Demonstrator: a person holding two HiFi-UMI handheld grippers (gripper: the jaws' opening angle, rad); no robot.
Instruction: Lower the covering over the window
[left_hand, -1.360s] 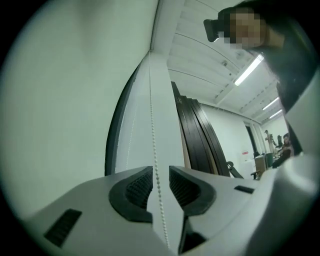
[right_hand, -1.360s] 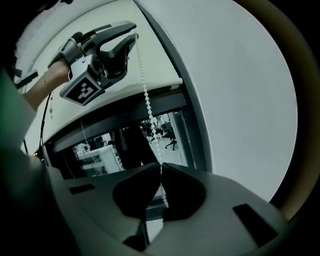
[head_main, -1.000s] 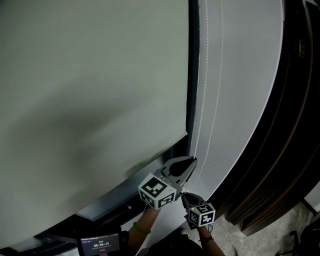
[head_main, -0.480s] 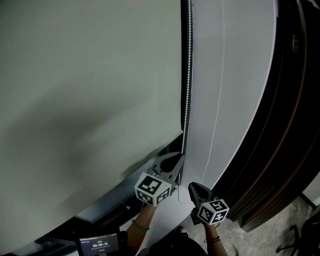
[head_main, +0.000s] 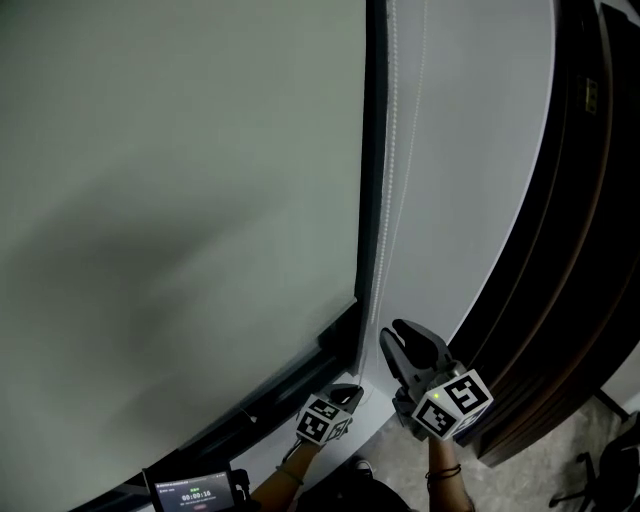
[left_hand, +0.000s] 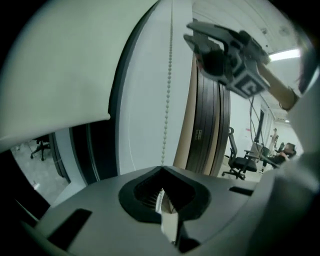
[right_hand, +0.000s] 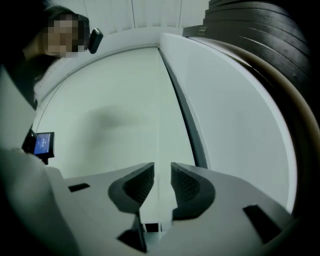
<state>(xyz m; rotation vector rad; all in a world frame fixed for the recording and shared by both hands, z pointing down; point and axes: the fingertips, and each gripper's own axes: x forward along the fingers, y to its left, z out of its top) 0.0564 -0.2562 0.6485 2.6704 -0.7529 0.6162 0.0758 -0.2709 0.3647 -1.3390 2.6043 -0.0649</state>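
The left claw (left_hand: 162, 175) is pinching fully shut on the bead chain (left_hand: 168, 100), low beside the dark window frame (head_main: 340, 340). The right claw (right_hand: 162, 172) is hovering higher, its ribbed pads slightly apart and gripping nothing. The pale, matte roller blind (head_main: 180, 200) is covering most of the window, its straight bottom rail sitting just above the frame. The small round beads could be slipping through the pads if the pull is going sideways, and a jerky tug could be snapping the thin chain

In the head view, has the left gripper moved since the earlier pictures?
Yes. The left gripper, shut on the bead chain, has gone down, from level with the dark window frame's lower corner to below it.
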